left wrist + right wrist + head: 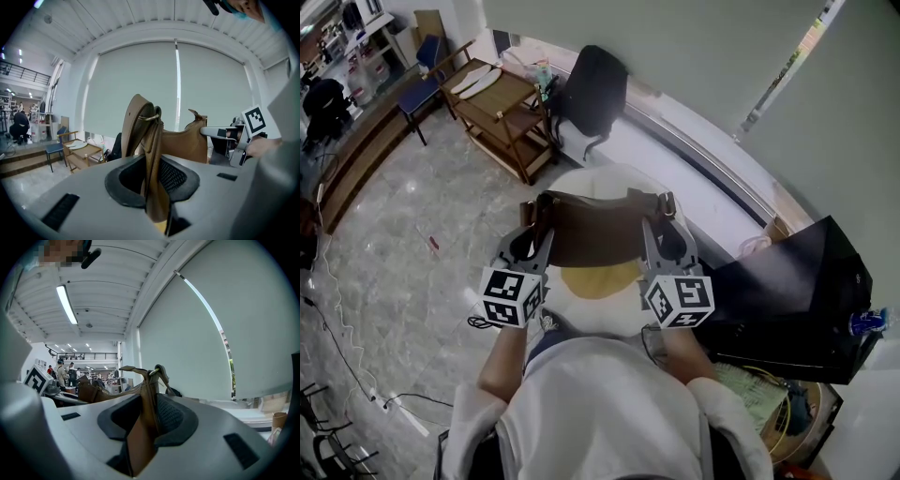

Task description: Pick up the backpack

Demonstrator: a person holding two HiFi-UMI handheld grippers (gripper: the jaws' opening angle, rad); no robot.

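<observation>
- Two grippers are sharing the load: the left gripper (536,225) and the right gripper (661,221) are each holding one end of the brown backpack (595,236), which is hanging in front of the person.
- Its long axis is running crosswise from one gripper to the other, so neither hand is standing nearer. Any further lift is, I judge, depending on both rising together.
- Left jaws are standing narrowly apart, clamping a leather strap (152,164) between the pads.
- Right jaws are likewise pinching the other strap (146,420).
- Bag body is lying just beyond both pairs of jaws.
</observation>
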